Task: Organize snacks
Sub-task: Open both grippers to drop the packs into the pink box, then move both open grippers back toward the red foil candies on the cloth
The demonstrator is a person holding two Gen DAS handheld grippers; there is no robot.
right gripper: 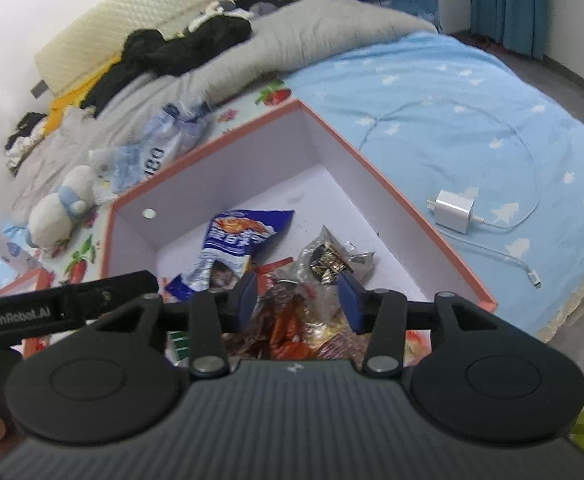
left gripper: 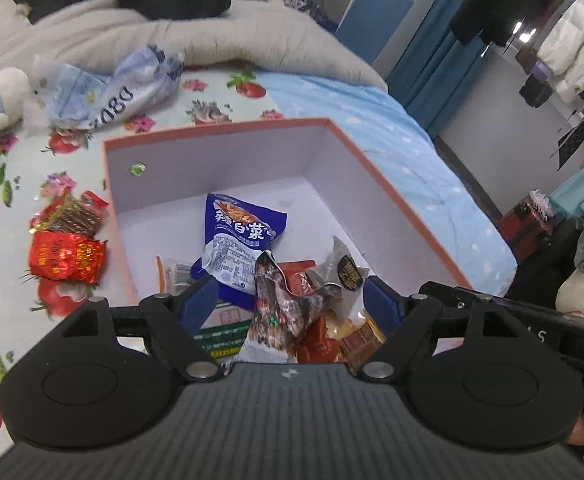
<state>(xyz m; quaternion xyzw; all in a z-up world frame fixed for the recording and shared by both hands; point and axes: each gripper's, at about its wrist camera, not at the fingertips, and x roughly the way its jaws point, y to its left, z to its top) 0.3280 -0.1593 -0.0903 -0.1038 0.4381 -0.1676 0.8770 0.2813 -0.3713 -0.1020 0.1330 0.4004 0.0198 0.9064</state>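
Jaws on both tools stand released and hold nothing: your left gripper (left gripper: 288,300) and your right gripper (right gripper: 297,300) both hang spread over the near end of the open pink-rimmed box (left gripper: 220,130), above the heap of snack packets already inside. The blue packet (left gripper: 240,236) lies toward the middle of the box floor, with a silvery pouch (left gripper: 345,270) beside it and a crumpled brown wrapper (left gripper: 288,300) right between your left pads.

What remains looks to be outside the box: a red foil packet (left gripper: 66,258) and a brown-and-gold one (left gripper: 72,218) lie on the flowered sheet, just beside the box's left wall. Your left side is nearer to them. Lift clear of the rim before you swing across, come down flat on the red foil, and pinch it across its puffed middle, since foil slips at a thin edge.

The far half of the box floor is bare, so drop new packets there. Mind the box wall, which stands tall, and the charger (right gripper: 453,210) with its cable on the blue cover to the right.
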